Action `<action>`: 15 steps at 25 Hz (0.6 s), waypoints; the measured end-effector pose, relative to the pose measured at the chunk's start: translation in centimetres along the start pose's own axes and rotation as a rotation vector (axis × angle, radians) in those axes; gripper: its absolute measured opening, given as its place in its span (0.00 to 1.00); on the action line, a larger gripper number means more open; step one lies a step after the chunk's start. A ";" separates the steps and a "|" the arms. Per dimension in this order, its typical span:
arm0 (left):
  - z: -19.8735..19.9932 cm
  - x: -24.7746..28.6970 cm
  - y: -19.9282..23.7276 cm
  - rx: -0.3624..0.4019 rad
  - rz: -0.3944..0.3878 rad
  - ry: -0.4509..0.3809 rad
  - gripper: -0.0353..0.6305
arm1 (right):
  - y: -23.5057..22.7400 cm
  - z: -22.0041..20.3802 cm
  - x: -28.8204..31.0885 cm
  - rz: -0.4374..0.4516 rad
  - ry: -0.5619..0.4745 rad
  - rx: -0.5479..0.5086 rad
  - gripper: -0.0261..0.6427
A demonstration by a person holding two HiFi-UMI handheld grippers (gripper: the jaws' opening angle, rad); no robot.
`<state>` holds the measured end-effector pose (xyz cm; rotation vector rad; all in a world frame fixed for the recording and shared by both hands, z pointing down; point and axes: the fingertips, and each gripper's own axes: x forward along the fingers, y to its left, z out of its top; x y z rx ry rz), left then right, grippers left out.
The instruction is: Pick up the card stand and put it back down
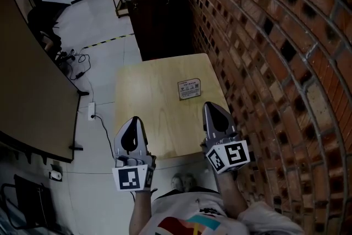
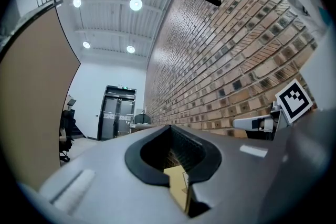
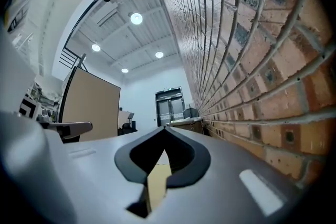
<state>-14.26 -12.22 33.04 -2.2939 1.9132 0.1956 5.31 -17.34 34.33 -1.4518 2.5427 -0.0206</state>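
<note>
The card stand (image 1: 189, 88), a small clear holder with a printed white card, stands upright on the right half of the light wooden table (image 1: 148, 102), near the brick wall. My right gripper (image 1: 210, 104) hovers just in front of it and slightly to its right, jaws shut and empty. Over the table's front left edge, my left gripper (image 1: 133, 118) is also shut with nothing in it. Neither gripper view shows the stand. Each looks along its own gripper's closed jaws, the left gripper (image 2: 169, 127) and the right gripper (image 3: 164, 128), with only a bit of tabletop visible beneath.
A brick wall (image 1: 275, 63) runs along the table's right side. A dark cabinet (image 1: 159, 19) with a tray on top stands at the table's far end. At the left are a brown partition (image 1: 33, 96), a power strip (image 1: 91, 110) with cables on the floor, and an office chair (image 1: 44, 19).
</note>
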 end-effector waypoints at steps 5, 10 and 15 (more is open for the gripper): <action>0.2 -0.5 0.3 -0.007 0.009 -0.004 0.06 | 0.3 0.1 -0.3 0.000 0.000 0.007 0.04; 0.2 -0.7 0.2 -0.008 0.006 -0.007 0.06 | 0.3 0.2 -0.6 -0.005 -0.002 0.011 0.04; 0.3 -0.8 0.3 -0.009 0.009 -0.005 0.06 | 0.1 0.1 -0.9 -0.014 0.002 0.014 0.04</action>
